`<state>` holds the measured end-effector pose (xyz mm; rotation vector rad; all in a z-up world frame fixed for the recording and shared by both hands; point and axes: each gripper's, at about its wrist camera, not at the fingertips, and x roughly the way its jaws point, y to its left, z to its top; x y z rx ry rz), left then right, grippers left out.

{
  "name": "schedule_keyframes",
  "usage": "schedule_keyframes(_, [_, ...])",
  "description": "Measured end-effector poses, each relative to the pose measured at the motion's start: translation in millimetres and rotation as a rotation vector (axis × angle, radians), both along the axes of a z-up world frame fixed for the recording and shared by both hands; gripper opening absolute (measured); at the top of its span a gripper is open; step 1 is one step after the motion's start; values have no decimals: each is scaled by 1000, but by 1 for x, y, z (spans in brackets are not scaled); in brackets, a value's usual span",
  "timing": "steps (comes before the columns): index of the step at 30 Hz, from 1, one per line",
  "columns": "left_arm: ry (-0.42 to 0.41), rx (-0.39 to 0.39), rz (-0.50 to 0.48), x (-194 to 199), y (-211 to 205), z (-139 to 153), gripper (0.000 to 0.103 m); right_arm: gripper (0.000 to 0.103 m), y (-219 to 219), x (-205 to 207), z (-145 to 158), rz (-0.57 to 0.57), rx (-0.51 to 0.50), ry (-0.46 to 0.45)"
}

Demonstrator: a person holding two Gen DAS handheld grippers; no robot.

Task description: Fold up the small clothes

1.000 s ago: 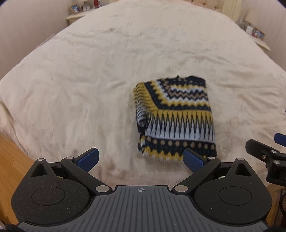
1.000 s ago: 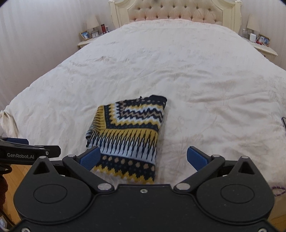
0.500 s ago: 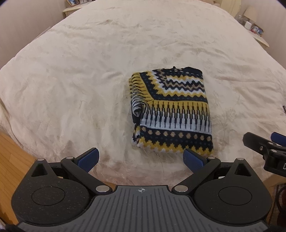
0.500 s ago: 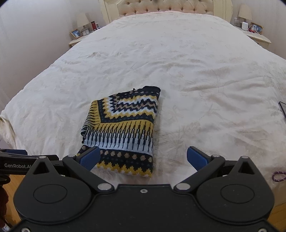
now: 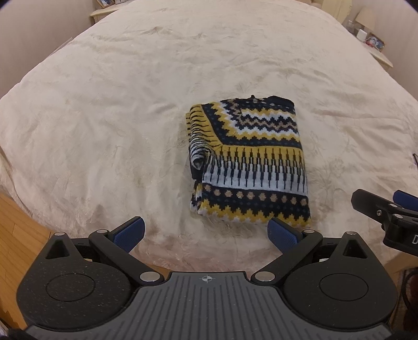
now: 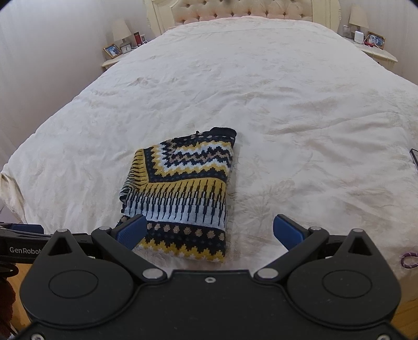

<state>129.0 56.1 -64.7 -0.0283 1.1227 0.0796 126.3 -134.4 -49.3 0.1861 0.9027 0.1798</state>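
Observation:
A small knitted sweater (image 5: 250, 162) in navy, yellow and white zigzag bands lies folded into a neat rectangle on the cream bedspread (image 5: 104, 117). My left gripper (image 5: 206, 234) hovers open just short of the sweater's near hem, nothing between its blue pads (image 5: 129, 232). In the right wrist view the same sweater (image 6: 180, 193) sits ahead and left. My right gripper (image 6: 209, 231) is open too, its left pad (image 6: 132, 231) overlapping the sweater's near left corner in the picture. The right gripper (image 5: 384, 209) also shows at the left view's right edge.
The bed has a tufted headboard (image 6: 243, 9) at the far end. Nightstands (image 6: 115, 58) with lamps and photo frames stand on both sides (image 6: 376, 49). Wooden floor (image 5: 15, 230) shows past the bed's near left edge. A purple cord loop (image 6: 407, 260) lies at the right.
Both grippers have stayed open and pulled back and up a little; the folded sweater has not moved on the bed.

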Motion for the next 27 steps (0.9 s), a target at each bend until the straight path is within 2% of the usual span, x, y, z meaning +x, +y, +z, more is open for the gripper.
schedule_keyframes(27, [4, 11, -22, 7, 0, -3, 102, 102, 5, 5, -4, 0, 6, 17])
